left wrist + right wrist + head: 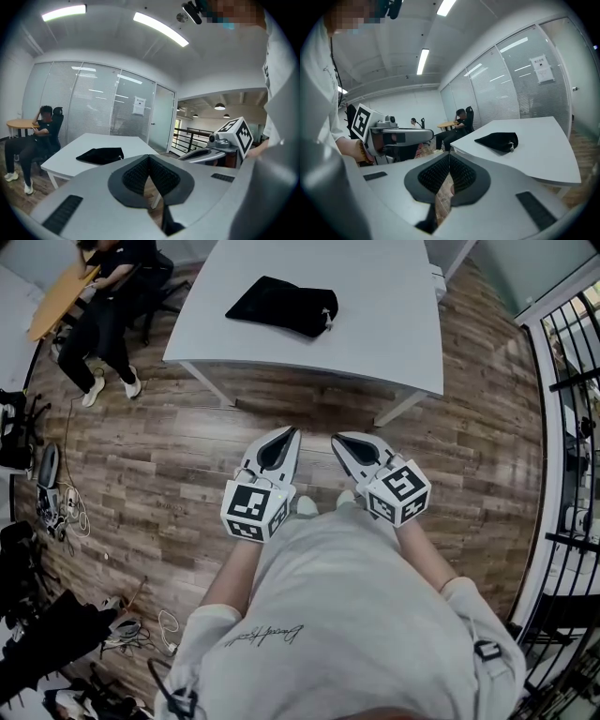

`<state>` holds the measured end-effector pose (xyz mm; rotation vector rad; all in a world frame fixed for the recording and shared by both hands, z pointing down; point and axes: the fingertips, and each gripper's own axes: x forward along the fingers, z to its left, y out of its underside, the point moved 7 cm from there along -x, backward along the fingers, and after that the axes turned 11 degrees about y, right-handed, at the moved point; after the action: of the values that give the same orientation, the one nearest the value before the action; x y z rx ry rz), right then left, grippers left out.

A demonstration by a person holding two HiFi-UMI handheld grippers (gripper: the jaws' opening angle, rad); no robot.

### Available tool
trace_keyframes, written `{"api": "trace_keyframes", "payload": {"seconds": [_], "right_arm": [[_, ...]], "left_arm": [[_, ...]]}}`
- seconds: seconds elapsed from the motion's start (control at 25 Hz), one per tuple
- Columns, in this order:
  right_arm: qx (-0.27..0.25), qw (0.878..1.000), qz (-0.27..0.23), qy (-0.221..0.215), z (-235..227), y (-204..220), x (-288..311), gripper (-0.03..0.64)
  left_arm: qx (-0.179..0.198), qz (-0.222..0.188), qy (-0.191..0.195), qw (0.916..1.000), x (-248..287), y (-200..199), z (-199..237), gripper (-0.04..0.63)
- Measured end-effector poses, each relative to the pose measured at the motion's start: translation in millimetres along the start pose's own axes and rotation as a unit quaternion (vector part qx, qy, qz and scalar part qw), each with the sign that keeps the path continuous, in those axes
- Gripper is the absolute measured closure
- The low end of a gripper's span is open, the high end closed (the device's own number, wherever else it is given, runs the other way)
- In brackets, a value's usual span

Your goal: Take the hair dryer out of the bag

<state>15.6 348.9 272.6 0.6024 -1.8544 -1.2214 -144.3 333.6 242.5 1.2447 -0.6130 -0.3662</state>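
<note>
A black drawstring bag [283, 305] lies flat on a white table [394, 334], near its left side. It also shows in the left gripper view as the bag [101, 155] and in the right gripper view as the bag [499, 141]. The hair dryer is hidden. My left gripper [289, 433] and right gripper [337, 439] hover side by side over the wooden floor, short of the table's near edge. Both are shut with nothing between the jaws. The left gripper [149, 157] and right gripper [449, 155] point toward the table.
A person in black [103, 306] sits on a chair by a small round wooden table [58, 298] at the far left. Cables and dark gear [56, 502] lie along the left floor. A black railing [572, 446] runs down the right side. Glass partitions stand behind the table.
</note>
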Motion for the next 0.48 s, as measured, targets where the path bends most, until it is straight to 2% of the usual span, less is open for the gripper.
{"api": "trace_keyframes", "payload": {"seconds": [0.28,0.48], "right_arm": [[0.007,1.0,-0.005,-0.001,16,1,6,0.592],[-0.001,1.0,-0.018,0.018,17,-2,9,0.592]], "left_arm": [[-0.005,-0.007,0.0,1.0,-17,3,9,0.583],[-0.008,-0.011,0.004,0.9999,-17,3,14,0.583]]}}
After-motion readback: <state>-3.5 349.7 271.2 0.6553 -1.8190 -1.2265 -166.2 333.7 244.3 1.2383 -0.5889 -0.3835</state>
